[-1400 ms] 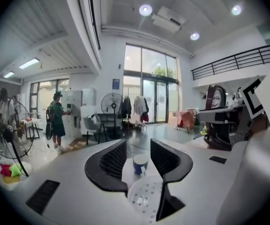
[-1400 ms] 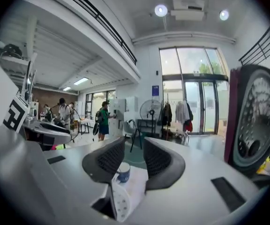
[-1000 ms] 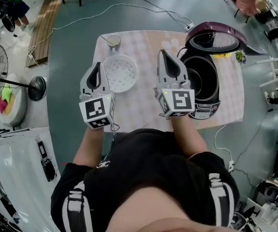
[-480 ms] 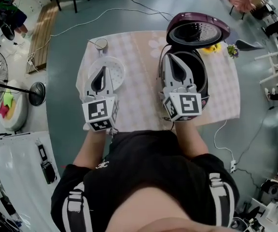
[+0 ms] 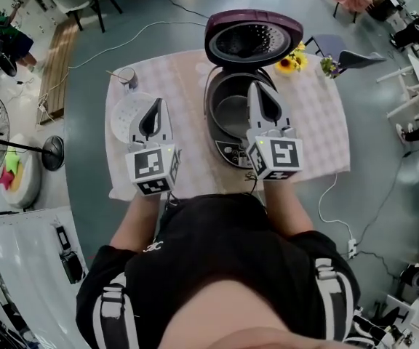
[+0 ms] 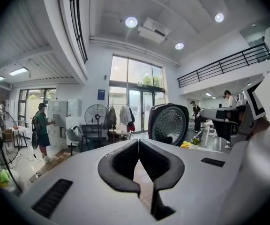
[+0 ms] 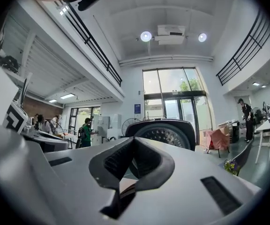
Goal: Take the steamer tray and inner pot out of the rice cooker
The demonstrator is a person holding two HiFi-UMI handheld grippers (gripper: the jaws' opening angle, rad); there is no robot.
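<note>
Reading the head view, which step of the task is in hand? (Student)

Step two of two, by my judgement. The white perforated steamer tray (image 5: 126, 115) already lies on the pale checked tablecloth (image 5: 191, 86), left of the dark rice cooker (image 5: 228, 150), partly under the left gripper (image 5: 153, 109). The grey metal inner pot (image 5: 233, 111) still sits inside the cooker body, beneath the raised purple lid (image 5: 253, 41). (Tutor)

What are the two grippers doing? (Student)

Both are clenched on nothing. In each gripper view the black pads meet at their tips, with only background visible behind them. The right gripper (image 5: 262, 97) hangs over the right side of the cooker's open mouth, while the left one is over the tray, apart from the cooker. (Tutor)

What does the next move call for? (Student)

Probably parting the jaws first, since closed jaws cannot take a rim. The pot wall is thin and smooth, so one pad likely goes inside the rim and one outside, on opposite sides if both grippers are used. The lift should then be straight up, to clear the cooker body and avoid the upright lid behind it. A bare patch of cloth beside the tray looks like a fair place to set it down. (Tutor)
</note>
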